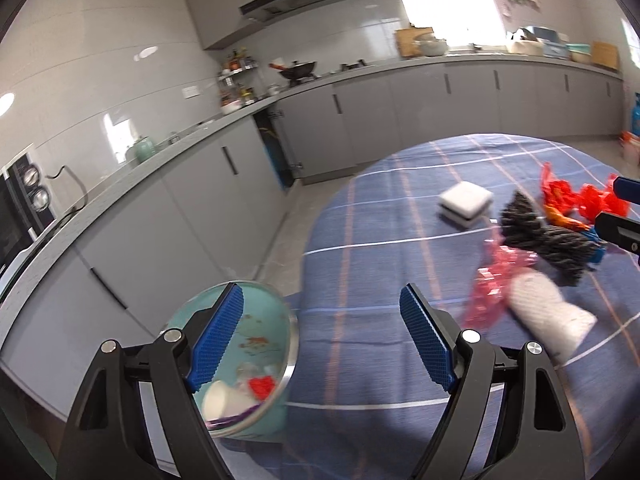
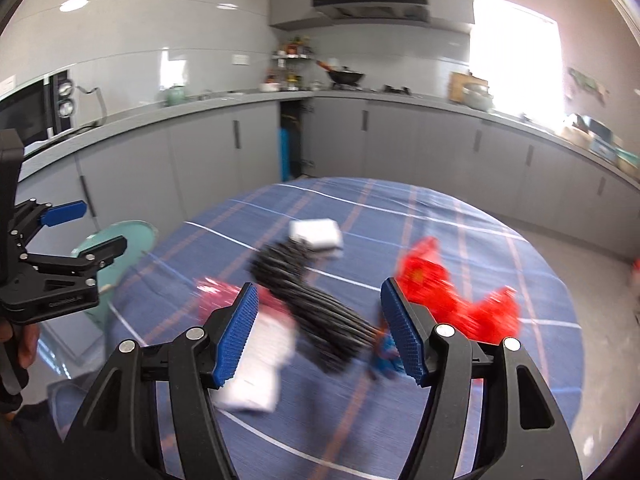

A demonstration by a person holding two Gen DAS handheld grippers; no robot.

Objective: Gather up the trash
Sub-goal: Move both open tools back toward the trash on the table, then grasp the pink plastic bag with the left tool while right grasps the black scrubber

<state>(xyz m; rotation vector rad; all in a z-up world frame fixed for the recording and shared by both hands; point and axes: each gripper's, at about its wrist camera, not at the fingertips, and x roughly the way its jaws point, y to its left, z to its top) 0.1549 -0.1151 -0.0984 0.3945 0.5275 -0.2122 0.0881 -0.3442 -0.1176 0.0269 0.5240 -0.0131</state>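
I hold both tongs, left tongs and right tongs, spread empty, the bin by my left to take the wrappers ahead.

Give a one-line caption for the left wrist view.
Open left gripper between teal trash bin and litter on the blue plaid tablecloth.

So the trash is spread over the desk with the blue checked cloth. There's a dark grey-black striped crumpled thing lying slanted in the middle, a crinkly pink wrapper touching a white netted roll that lies on its side, and a bright red crumpled plastic piece off to one side — all pretty blurry. A white square pad with a dark underside sits flat, further back. The teal bin beside the desk edge already holds a white paper cup and red scraps.
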